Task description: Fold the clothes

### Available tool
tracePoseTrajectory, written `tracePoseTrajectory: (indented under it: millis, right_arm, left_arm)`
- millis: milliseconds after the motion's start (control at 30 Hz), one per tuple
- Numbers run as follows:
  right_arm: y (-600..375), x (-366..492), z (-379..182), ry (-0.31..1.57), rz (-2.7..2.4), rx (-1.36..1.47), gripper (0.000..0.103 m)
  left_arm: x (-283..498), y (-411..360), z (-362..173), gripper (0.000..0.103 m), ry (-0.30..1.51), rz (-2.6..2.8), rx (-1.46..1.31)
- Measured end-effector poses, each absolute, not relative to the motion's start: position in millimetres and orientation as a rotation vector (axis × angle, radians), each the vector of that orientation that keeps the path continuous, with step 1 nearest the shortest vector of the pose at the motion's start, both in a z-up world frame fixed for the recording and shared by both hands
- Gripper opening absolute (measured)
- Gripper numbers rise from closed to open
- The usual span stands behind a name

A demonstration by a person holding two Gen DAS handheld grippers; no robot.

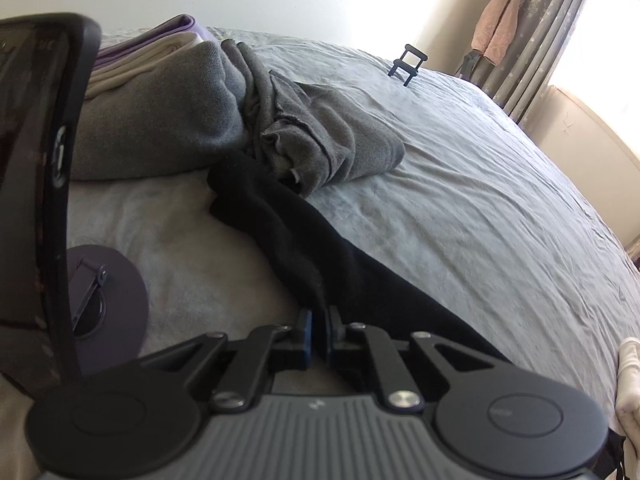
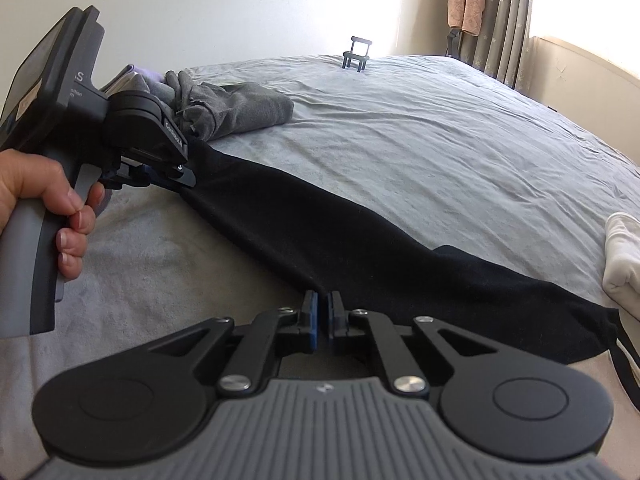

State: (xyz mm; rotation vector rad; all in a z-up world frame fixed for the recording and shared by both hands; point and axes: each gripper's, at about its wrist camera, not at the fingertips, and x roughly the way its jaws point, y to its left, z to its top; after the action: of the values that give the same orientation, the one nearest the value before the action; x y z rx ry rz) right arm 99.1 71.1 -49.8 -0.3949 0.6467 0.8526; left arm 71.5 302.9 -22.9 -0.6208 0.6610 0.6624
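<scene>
- Left wrist view: the left tongs are drawn in narrow, pinching a bunched edge of the black garment, which runs away from them across the bed in a long dark strip.
- Its far end reaches a crumpled grey garment lying against a stack of folded clothes (grey at the bottom, cream and purple above).
- A dark phone-like slab stands upright at the left edge on a round stand base that rests on the bed.
- A small black clamp stand sits well away on the far side of the bed; a pink cloth hangs by the starry curtain.
- A bit of white fabric shows at the right edge.
- Right wrist view: the right tongs are also nearly shut, gripping the near edge of the black garment, which lies stretched flat between the two tools.
- At the left, a hand grips the handle of the left tool, whose tongs clamp the garment's other end.
- Behind them lie the grey garment and, far back, the clamp stand; white fabric sits at the right, just beside the black garment's end.
</scene>
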Motion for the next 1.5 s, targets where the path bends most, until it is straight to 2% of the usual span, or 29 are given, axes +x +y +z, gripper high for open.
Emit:
tracePoseTrajectory:
  millis: [267,367,433,500,567,767,967,1200,1333,1433,1500]
  right_arm:
    - [65.5,100.2,-35.9,0.689,0.880,-0.334,0.006]
    - [62.7,101.9,-27.5,0.707,0.892,-0.294,0.017]
    - [60.9,103.1,-21.9,0.718,0.899,-0.268,0.018]
    - [59.0,104.2,-16.2,0.730,0.907,-0.241,0.024]
    - [57.2,105.3,-10.6,0.741,0.914,-0.214,0.036]
    - [62.5,118.0,9.9,0.713,0.926,-0.148,0.036]
    - [83.4,154.5,27.2,0.664,0.934,-0.144,0.036]
    - [128.6,196.6,-4.5,0.773,0.946,-0.220,0.036]
    - [149.5,205.5,-28.6,0.826,0.949,-0.300,0.036]
    - [154.6,205.2,-38.3,0.841,0.960,-0.327,0.037]
    - [155.4,202.1,-40.3,0.835,0.981,-0.340,0.028]
  left_arm:
    - [58.4,303.8,-24.7,0.010,0.711,0.652,-0.610]
    - [56.1,302.4,-22.2,0.012,0.718,0.646,-0.619]
    - [55.4,301.8,-20.6,0.015,0.720,0.641,-0.632]
    - [55.7,301.2,-19.9,0.025,0.718,0.641,-0.638]
    - [56.2,300.5,-19.8,0.032,0.712,0.644,-0.640]
    - [58.0,298.5,-19.4,0.043,0.696,0.654,-0.645]
    - [59.7,296.7,-19.2,0.043,0.679,0.664,-0.651]
    - [61.6,299.0,-22.3,0.042,0.651,0.697,-0.674]
    - [60.5,300.0,-24.5,0.033,0.641,0.721,-0.682]
    - [60.0,302.1,-26.1,0.022,0.639,0.729,-0.687]
    - [59.7,303.6,-27.2,0.014,0.638,0.734,-0.690]
